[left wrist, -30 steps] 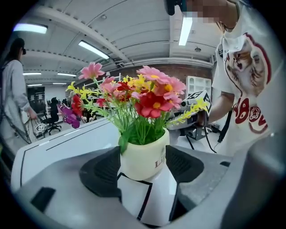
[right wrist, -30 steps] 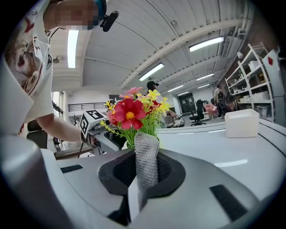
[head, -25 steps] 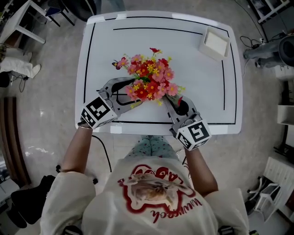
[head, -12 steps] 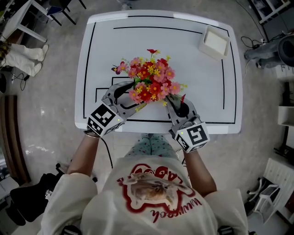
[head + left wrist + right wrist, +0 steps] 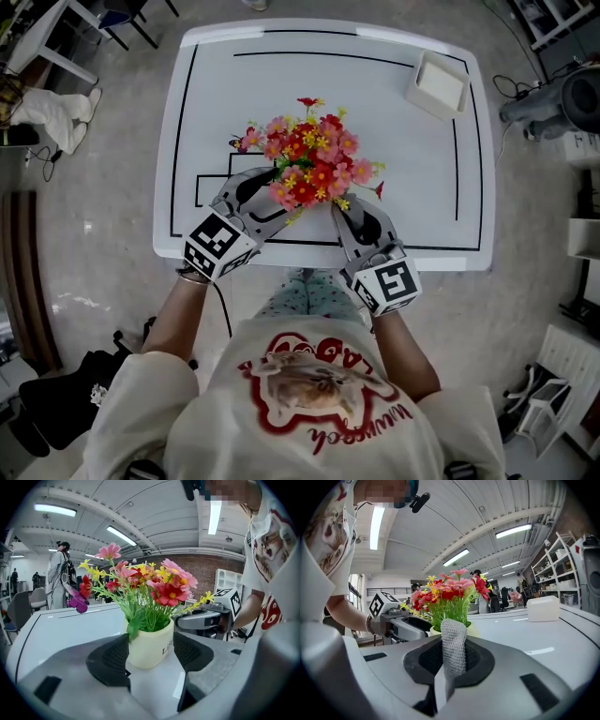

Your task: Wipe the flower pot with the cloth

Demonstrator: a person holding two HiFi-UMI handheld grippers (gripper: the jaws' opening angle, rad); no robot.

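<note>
Both forearms are reaching in over the near edge of the white table (image 5: pixel 412 178), angling toward each other. The flower pot (image 5: pixel 150 641) is standing toward the table's near middle, and the left gripper (image 5: pixel 149 656) is clamping its sides. Just right of it, the right gripper (image 5: pixel 452 660) is pinching the grey cloth (image 5: pixel 453 637) upright, close to the pot.

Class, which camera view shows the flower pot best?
The left gripper view: the pot sits large and close between the jaws of the left claw. The right gripper view shows only its rim behind the cloth. In the head view the flowers hide it.
</note>
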